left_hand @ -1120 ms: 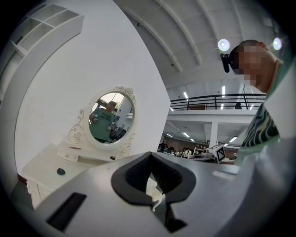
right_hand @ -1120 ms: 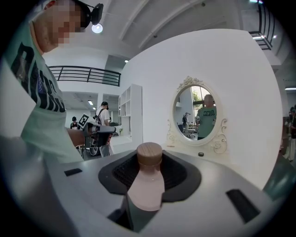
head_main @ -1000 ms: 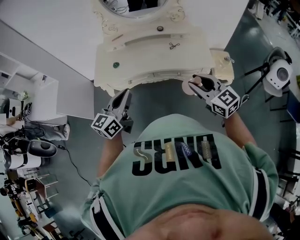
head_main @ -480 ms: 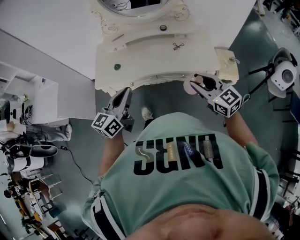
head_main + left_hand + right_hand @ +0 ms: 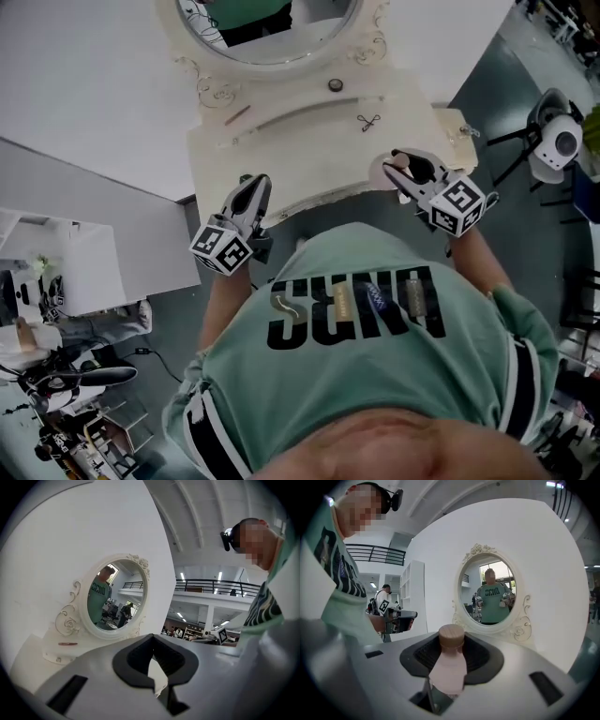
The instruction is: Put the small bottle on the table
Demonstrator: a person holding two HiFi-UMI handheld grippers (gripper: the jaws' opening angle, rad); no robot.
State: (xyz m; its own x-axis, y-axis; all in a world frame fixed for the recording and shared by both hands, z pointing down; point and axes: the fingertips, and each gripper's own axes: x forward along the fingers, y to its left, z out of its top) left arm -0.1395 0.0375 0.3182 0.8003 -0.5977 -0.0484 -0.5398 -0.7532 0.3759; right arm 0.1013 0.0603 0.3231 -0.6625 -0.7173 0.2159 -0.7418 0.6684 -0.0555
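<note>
The small bottle (image 5: 449, 667) is pale pink with a tan wooden cap. My right gripper (image 5: 452, 654) is shut on its body, and the cap pokes out past the pads. In the head view the right gripper (image 5: 405, 167) holds the bottle (image 5: 388, 172) over the front right edge of the cream dressing table (image 5: 309, 150). My left gripper (image 5: 255, 184) hovers at the table's front left edge. Seen from its own camera, the left gripper (image 5: 151, 639) has its tips together with nothing between them.
An oval mirror (image 5: 272, 28) in an ornate frame stands at the back of the table. On the top lie a small dark round item (image 5: 335, 85), a dark clip (image 5: 367, 120) and a reddish stick (image 5: 236, 115). A white shelf unit (image 5: 66, 272) stands at the left, a tripod device (image 5: 553, 141) at the right.
The person has stepped closer to the dressing table. Both grippers have gone from in front of its edge to over the edge. The right gripper's hold on the bottle is unchanged.
</note>
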